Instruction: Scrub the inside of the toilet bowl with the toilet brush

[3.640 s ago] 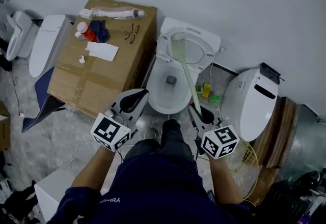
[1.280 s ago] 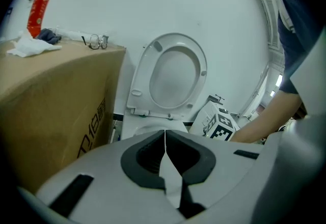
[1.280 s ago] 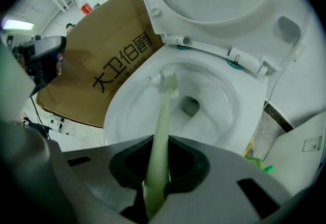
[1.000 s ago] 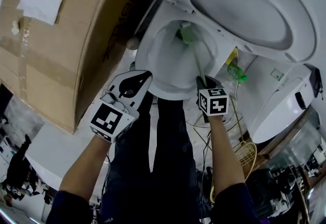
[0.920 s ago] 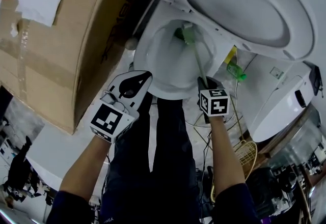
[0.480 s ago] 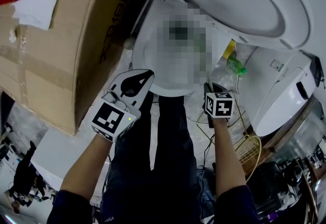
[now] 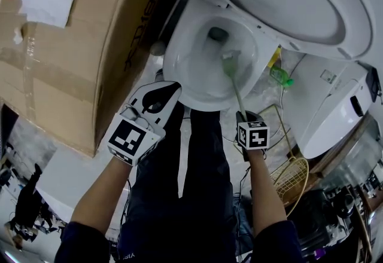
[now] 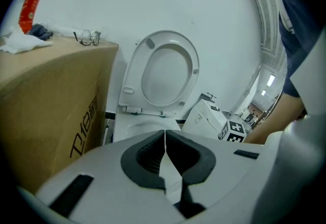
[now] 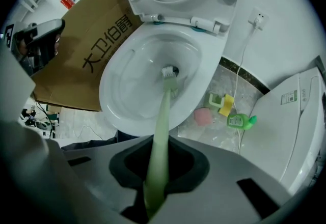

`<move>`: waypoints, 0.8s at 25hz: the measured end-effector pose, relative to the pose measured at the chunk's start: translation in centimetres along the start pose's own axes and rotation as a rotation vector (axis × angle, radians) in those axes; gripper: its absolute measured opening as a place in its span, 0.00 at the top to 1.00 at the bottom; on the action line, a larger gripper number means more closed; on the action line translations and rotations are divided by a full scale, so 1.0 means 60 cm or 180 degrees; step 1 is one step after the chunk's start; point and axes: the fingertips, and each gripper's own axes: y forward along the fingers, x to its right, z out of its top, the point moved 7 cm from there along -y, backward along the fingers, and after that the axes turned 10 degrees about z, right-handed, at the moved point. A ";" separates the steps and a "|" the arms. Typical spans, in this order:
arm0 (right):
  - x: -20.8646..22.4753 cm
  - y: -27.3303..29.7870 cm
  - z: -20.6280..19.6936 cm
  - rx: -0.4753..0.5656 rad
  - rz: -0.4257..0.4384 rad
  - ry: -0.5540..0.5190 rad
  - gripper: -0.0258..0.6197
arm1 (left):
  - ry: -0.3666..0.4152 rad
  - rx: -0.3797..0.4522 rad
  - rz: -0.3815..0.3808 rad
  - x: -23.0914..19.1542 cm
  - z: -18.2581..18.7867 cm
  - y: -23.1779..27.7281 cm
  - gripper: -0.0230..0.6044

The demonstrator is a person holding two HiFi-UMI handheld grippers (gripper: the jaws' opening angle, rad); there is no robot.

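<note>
The white toilet bowl (image 7: 179, 79) stands open with its seat and lid (image 7: 299, 8) raised. A pale green toilet brush has its head (image 7: 230, 64) against the bowl's inner wall, to the right of the drain hole (image 7: 216, 33). Its handle (image 7: 239, 95) runs back to my right gripper (image 7: 243, 117), which is shut on it just outside the front rim. In the right gripper view the handle (image 9: 161, 131) passes between the jaws of the right gripper (image 9: 157, 169) to the brush head (image 9: 169, 79) by the drain. My left gripper (image 7: 164, 89) is shut and holds nothing, hovering left of the front rim (image 8: 164, 142).
A big cardboard box (image 7: 66, 52) stands left of the toilet with a white cloth (image 7: 51, 2) and glasses (image 8: 89, 38) on top. A green bottle (image 9: 239, 121) and a pink item (image 9: 202, 116) lie on the floor to the right, next to another white fixture (image 7: 335, 106).
The brush head has slid from the back of the bowl by the drain toward the front right wall. My right gripper has drawn back toward me. The left gripper stayed put.
</note>
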 end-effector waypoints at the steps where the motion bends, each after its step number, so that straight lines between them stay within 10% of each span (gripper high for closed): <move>1: -0.009 0.006 -0.007 -0.0041 0.0034 0.0002 0.88 | 0.0027 -0.0031 -0.0013 -0.002 -0.002 -0.004 0.91; 20: -0.153 0.056 0.091 0.0101 0.0391 -0.0409 0.88 | -0.0141 0.0157 0.0040 -0.025 -0.008 -0.033 0.91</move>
